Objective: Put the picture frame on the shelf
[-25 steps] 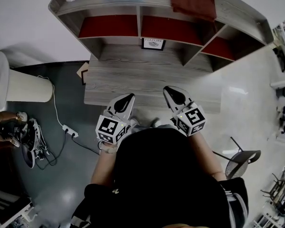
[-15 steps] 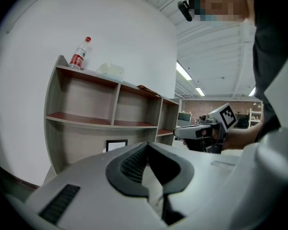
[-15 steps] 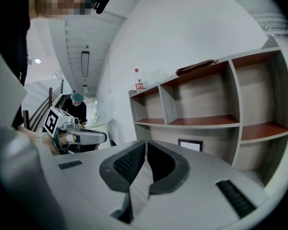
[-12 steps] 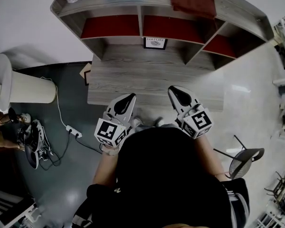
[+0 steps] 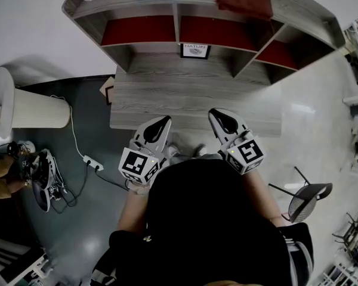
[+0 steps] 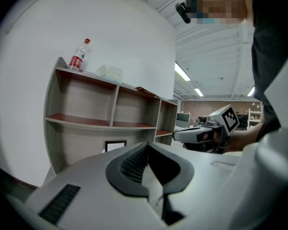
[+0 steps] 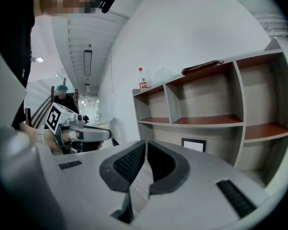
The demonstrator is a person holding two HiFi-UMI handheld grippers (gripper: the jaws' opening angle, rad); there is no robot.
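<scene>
A: Both jaw sets, status?
B: Left gripper pinched together, nothing in it. Right gripper same, empty. They hang over the desk front edge, 6 o'clock.
A: Picture frame?
B: Upright at 12 o'clock, middle lower bay of the shelf unit, by its back wall, well apart from both grippers.
A: Remaining?
B: Looks placed. Nothing left, I'd say, unless a red shelf board above was the target; it sits at desk level.
</scene>
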